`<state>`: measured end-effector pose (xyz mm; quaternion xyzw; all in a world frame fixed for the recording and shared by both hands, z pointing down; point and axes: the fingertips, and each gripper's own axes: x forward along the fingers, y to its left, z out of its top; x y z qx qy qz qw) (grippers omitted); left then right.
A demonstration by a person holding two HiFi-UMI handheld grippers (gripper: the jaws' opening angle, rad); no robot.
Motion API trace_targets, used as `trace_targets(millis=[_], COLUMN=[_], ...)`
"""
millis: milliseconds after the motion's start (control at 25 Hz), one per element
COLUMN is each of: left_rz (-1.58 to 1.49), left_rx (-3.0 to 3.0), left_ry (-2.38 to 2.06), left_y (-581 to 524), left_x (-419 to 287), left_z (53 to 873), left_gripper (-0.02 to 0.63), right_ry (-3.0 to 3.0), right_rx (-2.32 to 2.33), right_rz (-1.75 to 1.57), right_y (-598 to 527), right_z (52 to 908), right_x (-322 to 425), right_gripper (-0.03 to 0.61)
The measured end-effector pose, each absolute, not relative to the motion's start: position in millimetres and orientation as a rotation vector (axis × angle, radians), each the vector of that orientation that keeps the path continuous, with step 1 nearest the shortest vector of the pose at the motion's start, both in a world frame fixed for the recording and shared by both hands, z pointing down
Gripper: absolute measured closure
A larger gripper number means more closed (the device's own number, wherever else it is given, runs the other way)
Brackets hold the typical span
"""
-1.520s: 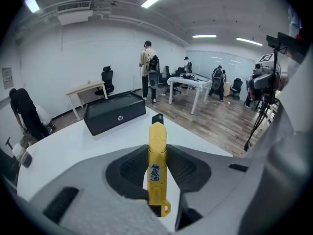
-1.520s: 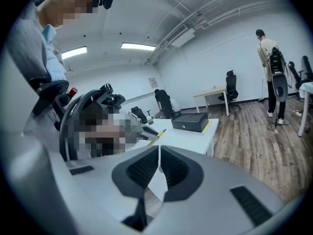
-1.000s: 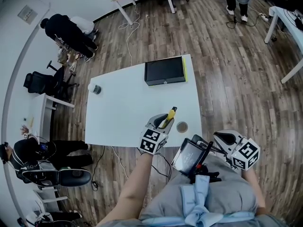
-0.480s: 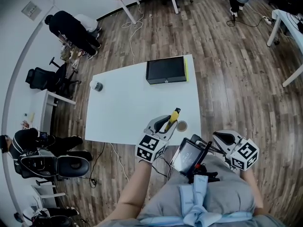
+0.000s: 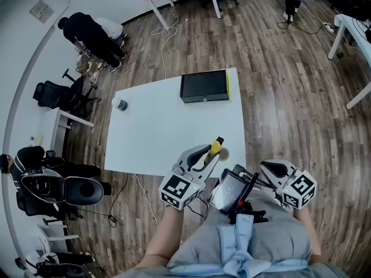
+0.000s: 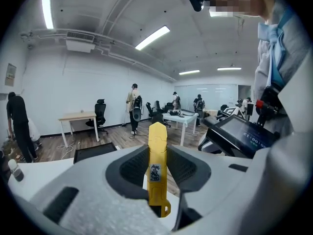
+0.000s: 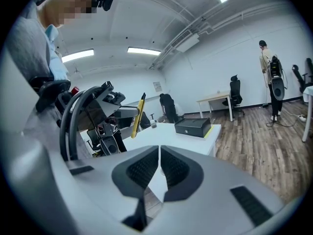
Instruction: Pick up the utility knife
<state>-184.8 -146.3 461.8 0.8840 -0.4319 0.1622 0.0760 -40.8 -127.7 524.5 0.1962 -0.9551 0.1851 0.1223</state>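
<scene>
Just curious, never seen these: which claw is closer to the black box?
Left. The left claw, gripping the utility knife, is over the table's near edge; the right claw is off the table, farther from the black box.

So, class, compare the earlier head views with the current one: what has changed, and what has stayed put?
The left gripper, shut on the yellow utility knife throughout, has risen above the table and drawn back toward its near edge. Nothing was grasped or released. The right gripper stays shut and in place; the black box has not moved.
</scene>
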Motion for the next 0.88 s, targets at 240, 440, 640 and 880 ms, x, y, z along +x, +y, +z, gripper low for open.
trace_targets(millis=[240, 440, 640, 880], left_rz=[0.451, 0.276, 0.095, 0.08], left_rx=[2.679, 2.717, 2.75, 2.756], left_ry=[-1.312, -1.291, -1.273, -1.279], left_y=[-144.0, -139.7, -138.5, -138.4], left_x=[-181.7, -176.1, -175.5, -175.2], left_z=[444.6, 419.2, 388.1, 383.9], left_gripper=[0.489, 0.489, 0.489, 0.489], right_ry=[-2.796, -2.802, -2.8, -2.802], right_rx=[0.558, 0.542, 0.534, 0.526], right_rz=[0.534, 0.526, 0.526, 0.477], right_y=[-128.0, -127.7, -128.1, -126.8], right_z=[522.7, 520.1, 516.7, 513.9], right_x=[-41.6, -42.3, -45.0, -46.3], right_gripper=[0.548, 0.549, 0.548, 0.549])
